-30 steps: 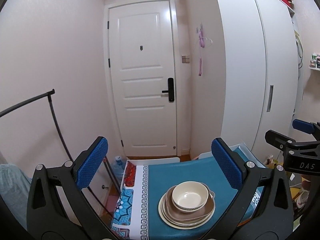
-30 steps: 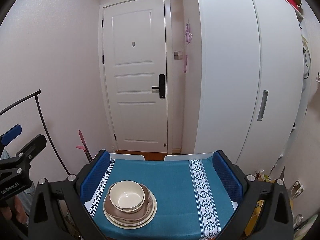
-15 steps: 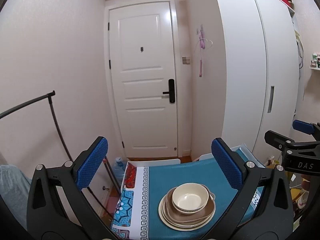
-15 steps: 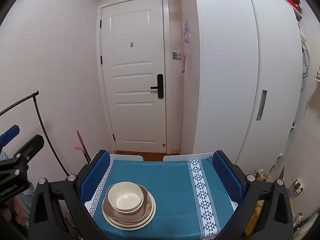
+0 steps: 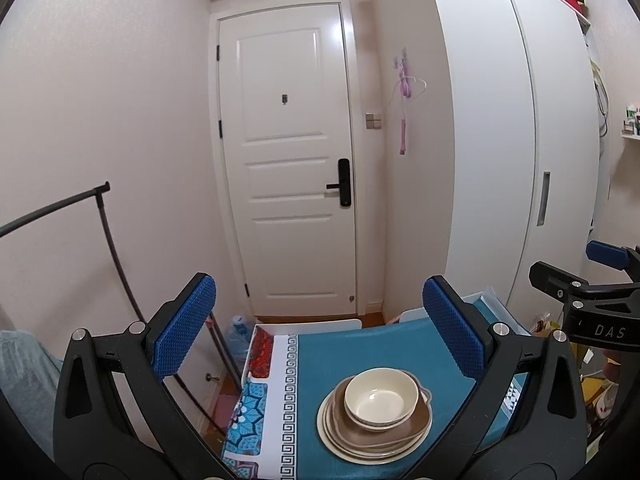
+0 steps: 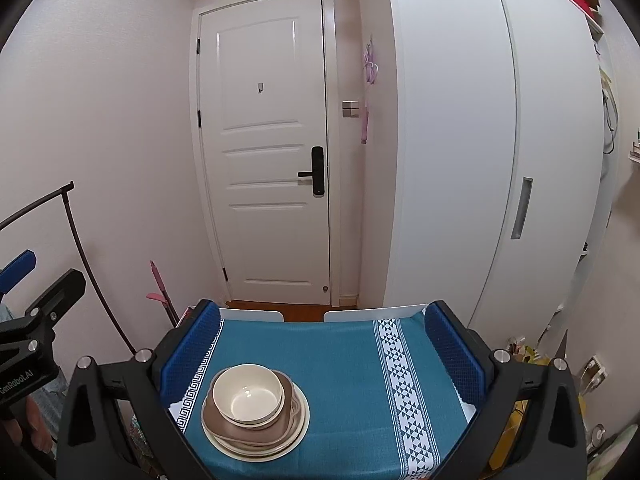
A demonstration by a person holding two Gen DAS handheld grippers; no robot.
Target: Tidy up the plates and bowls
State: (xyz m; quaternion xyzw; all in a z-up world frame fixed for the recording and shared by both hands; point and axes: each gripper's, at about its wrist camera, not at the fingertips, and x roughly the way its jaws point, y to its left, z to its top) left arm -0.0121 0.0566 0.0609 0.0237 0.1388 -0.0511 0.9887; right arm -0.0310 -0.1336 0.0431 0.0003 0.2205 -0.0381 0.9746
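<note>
while both our grippers hang above the near edge of the table, nothing is held: the left gripper [image 5: 318,330] has its blue pads [image 5: 185,320] spread wide with only air between them, and the right gripper [image 6: 320,350] is spread just as wide and equally bare. below them, near the front of the table [image 6: 352,344] and toward its left edge, we see the task's things gathered in one pile on the teal cloth [image 5: 380,348]: a cream bowl [image 5: 381,398] sits upright on a brown plate [image 5: 404,432], which seems to have a small handle or lip at its right, and that rests on at least one cream plate [image 5: 336,440]; how many plates lie in the pile we cannot tell. we judge the stacking to be done, or else not yet undone, since the pictures show no other crockery loose on the cloth and no rack or shelf marked as a goal. if the pile is the finished order, little is left but to draw back; if it must be sorted apart, everything is still ahead of us. the right half and far edge of the cloth carry nothing. beyond the far edge stand the white door [image 6: 268,152], the tall white wardrobe [image 6: 460,140] to the right, and a dark rail [image 5: 60,208] to the left.
</note>
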